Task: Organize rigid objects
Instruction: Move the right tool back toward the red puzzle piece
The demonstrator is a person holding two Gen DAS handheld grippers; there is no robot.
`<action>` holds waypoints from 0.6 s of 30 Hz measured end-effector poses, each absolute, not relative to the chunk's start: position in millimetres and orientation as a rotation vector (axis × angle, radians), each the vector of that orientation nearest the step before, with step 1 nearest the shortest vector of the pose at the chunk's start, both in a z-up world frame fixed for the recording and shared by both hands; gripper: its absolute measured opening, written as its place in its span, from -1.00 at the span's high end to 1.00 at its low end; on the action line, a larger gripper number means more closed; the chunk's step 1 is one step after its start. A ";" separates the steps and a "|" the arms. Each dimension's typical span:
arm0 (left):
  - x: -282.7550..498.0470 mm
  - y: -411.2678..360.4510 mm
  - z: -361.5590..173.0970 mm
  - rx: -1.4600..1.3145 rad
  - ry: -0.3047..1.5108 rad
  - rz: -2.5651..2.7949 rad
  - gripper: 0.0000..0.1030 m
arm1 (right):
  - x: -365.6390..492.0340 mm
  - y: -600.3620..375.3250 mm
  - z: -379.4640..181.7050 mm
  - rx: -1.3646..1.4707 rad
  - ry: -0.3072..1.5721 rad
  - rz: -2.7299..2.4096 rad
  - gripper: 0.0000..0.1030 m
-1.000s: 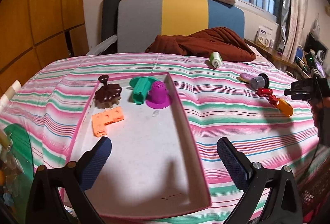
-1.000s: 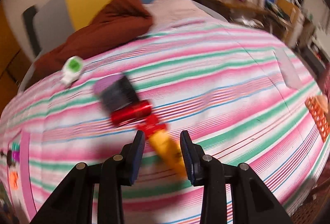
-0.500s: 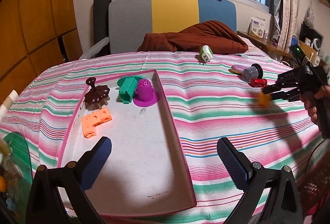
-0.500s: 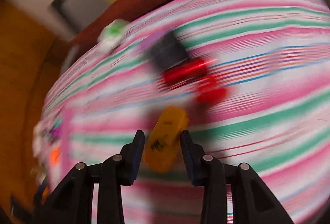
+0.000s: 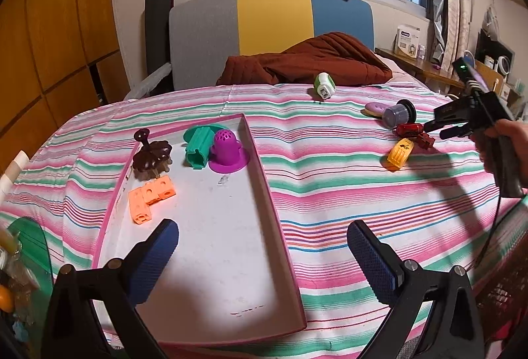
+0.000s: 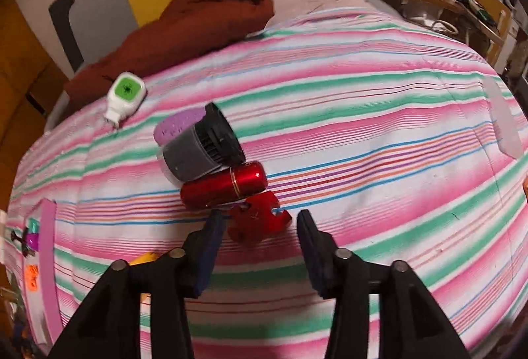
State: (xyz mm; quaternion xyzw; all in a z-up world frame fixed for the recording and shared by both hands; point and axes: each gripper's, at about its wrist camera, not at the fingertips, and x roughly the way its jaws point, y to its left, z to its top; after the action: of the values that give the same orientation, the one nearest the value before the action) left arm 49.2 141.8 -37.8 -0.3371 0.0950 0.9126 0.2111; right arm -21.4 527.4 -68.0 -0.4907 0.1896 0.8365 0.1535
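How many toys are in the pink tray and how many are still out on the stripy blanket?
In the pink tray: 4 (brown, green, purple, orange)
On the stripy blanket: 6 (white-green, lilac, grey, red tube, red piece, yellow)
Total: 10

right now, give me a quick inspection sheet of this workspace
surface: striped bedspread, rumpled.
job's things: pink tray holds orange blocks, brown piece, green piece, purple cup; loose on the spread: yellow toy, red puzzle piece, red cylinder, grey cap, green-white gadget.
clutter: brown blanket.
grippers: left gripper open over the tray; right gripper open, fingers around the red puzzle piece.
cables: one hanging below the right gripper.
surroundings: window, curtains, shelf.
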 end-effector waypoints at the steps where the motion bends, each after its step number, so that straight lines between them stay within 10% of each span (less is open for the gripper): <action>1: 49.5 142.6 -37.9 -0.936 0.266 2.532 -1.00 | -25.1 524.5 -72.2 -1.424 0.527 2.401 -0.01; 8: 49.3 146.5 -38.2 -0.939 0.266 2.523 -0.99 | -44.2 515.9 -96.2 -1.545 0.275 2.353 -0.05; 18: 50.9 167.4 -35.0 -0.911 0.301 2.484 -0.99 | -29.4 531.7 -93.2 -1.517 0.425 2.365 0.54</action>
State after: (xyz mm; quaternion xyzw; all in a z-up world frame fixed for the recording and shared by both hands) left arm 50.9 167.4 -35.0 -0.3325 0.1098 0.9062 0.2371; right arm -29.4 531.7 -93.1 -0.5278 0.1480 0.8229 0.1496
